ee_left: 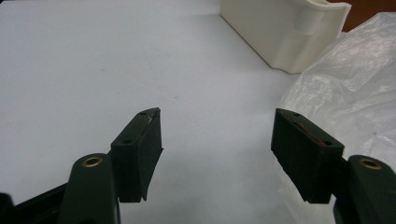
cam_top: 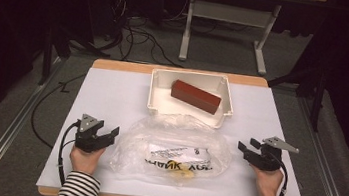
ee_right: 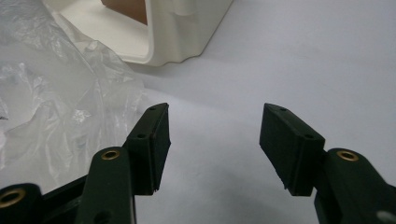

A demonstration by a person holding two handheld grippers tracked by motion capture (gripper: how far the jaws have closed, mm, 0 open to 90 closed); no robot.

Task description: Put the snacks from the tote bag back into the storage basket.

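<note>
table (cam_top: 113, 90): white top | on it: cream tray (cam_top: 159, 92), clear plastic bag (cam_top: 172, 150)

The right hand-held gripper (ee_right: 215, 140) holds its jaws wide apart over bare white surface (ee_right: 303, 60). Crinkled clear plastic bag (ee_right: 56, 102) lies at nine o'clock; a white tray (ee_right: 187, 32) sits at eleven o'clock.

high view: we look from above near edge of desk (cam_top: 113, 90), facing forward and down, whole top in frame. left gripper view: we sit low, close over desk, facing toward far edge, white tray (ee_left: 285, 32) corner and plastic bag (ee_left: 345, 79) at right. right gripper view: same low closeness, tray and bag at left. all three share tray and bag.
</note>
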